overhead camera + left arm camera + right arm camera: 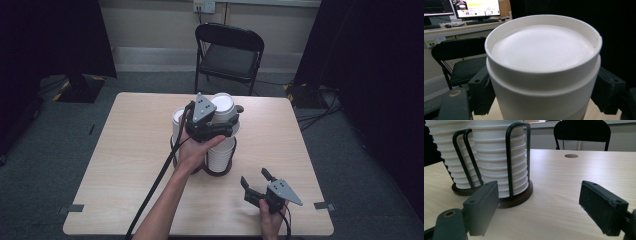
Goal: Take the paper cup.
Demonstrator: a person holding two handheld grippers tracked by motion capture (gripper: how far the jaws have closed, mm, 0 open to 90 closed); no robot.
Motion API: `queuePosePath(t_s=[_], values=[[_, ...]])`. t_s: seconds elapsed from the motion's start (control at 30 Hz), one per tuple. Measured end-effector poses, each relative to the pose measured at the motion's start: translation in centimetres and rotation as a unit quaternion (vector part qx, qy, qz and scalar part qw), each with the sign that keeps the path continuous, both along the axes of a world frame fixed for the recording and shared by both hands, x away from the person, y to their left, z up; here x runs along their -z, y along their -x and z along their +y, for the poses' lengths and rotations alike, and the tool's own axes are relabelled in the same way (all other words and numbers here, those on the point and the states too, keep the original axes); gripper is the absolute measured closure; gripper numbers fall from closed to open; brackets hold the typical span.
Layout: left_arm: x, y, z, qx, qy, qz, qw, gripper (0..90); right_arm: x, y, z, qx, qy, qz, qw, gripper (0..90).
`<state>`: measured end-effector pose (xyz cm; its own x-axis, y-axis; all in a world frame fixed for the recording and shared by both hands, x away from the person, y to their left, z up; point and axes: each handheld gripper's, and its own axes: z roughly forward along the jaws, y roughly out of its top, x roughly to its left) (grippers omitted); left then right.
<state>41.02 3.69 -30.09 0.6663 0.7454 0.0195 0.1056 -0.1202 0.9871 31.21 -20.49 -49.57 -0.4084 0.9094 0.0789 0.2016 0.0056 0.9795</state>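
High view shows my left tool (227, 122) up at the top of the right-hand stack of white paper cups (221, 150), clenched around the top cup (223, 106), which sits upside down with its base facing up. My left hand (196, 150) reaches in from below and wraps the tool's body, its cable trailing back toward me over the surface (125, 150). Left gripper view puts that top cup (544, 72) squarely between my two black pads (482, 92), one pressed to each side of its wall just under the rim of the base. A second stack (177, 122) stands just beside the first on its left, each in a dark wire holder (517, 162) on a round base. My right tool (257, 181) rests low near the front edge of the surface, well apart from the stacks, jaws spread wide with nothing between them; right gripper view looks past its pads (481, 207) at the foot of the nearer stack (499, 167).
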Motion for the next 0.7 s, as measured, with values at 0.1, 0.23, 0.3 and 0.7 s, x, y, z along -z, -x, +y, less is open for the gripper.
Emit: queuePosePath(t_s=[0.1, 0.23, 0.3, 0.7], values=[[-0.2, 0.2, 0.2, -0.004, 0.004, -0.003, 1.0000, 19.4, 0.0, 0.0, 0.0, -0.001, 0.000, 0.001, 1.0000, 15.9], [-0.5, 0.5, 0.5, -0.004, 0.017, -0.014, 0.9997, 19.4, 0.0, 0.0, 0.0, 0.000, 0.000, 0.000, 1.0000, 15.9], [-0.7, 0.6, 0.6, -0.004, 0.025, -0.017, 0.9995, 19.4, 0.0, 0.0, 0.0, 0.000, 0.000, 0.000, 1.0000, 15.9], [-1.4, 1.3, 1.6, -0.004, 0.050, -0.037, 0.9981, 19.5, 0.0, 0.0, 0.0, 0.000, 0.000, 0.001, 1.0000, 15.8]])
